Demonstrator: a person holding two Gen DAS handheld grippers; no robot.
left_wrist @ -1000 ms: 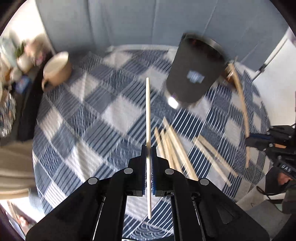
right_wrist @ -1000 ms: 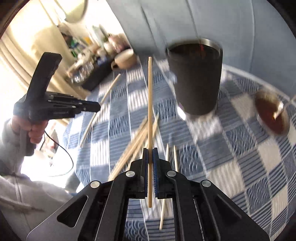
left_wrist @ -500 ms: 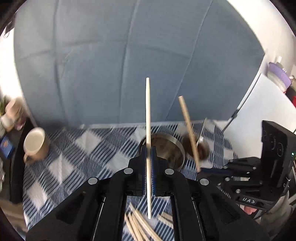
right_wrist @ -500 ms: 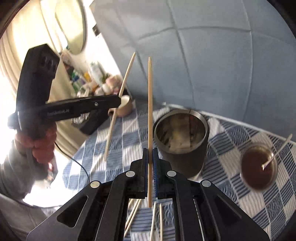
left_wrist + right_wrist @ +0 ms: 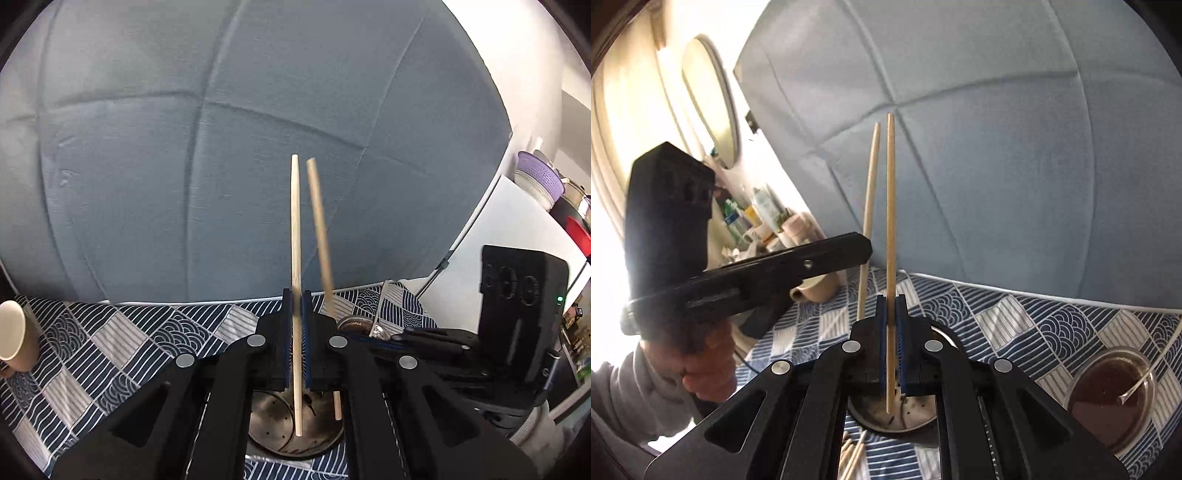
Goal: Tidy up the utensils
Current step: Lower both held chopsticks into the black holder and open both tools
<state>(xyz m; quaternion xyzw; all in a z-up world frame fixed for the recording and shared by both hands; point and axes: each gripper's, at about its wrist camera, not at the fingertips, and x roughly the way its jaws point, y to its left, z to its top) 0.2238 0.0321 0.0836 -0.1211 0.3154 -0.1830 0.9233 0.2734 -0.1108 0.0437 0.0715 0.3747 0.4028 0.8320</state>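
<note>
My left gripper (image 5: 296, 332) is shut on a pale wooden chopstick (image 5: 295, 236), held upright, its lower end over the perforated steel bottom of the utensil holder (image 5: 295, 435). My right gripper (image 5: 891, 339) is shut on another chopstick (image 5: 891, 221), also upright, its lower end inside the same holder (image 5: 908, 410). Each view shows the other gripper's chopstick alongside: in the left wrist view (image 5: 320, 236), in the right wrist view (image 5: 868, 221). The left gripper body (image 5: 738, 280) shows at left in the right wrist view. Loose chopsticks (image 5: 851, 458) lie on the cloth.
The table has a blue checked cloth (image 5: 110, 339). A beige mug (image 5: 14, 336) stands at far left. A small bowl of brown sauce with a spoon (image 5: 1115, 398) sits right of the holder. A padded blue wall (image 5: 221, 147) stands behind the table.
Both grippers have swung from looking down at the table to holding their chopsticks upright, and have come together over the holder, the chopstick ends now down inside it.
</note>
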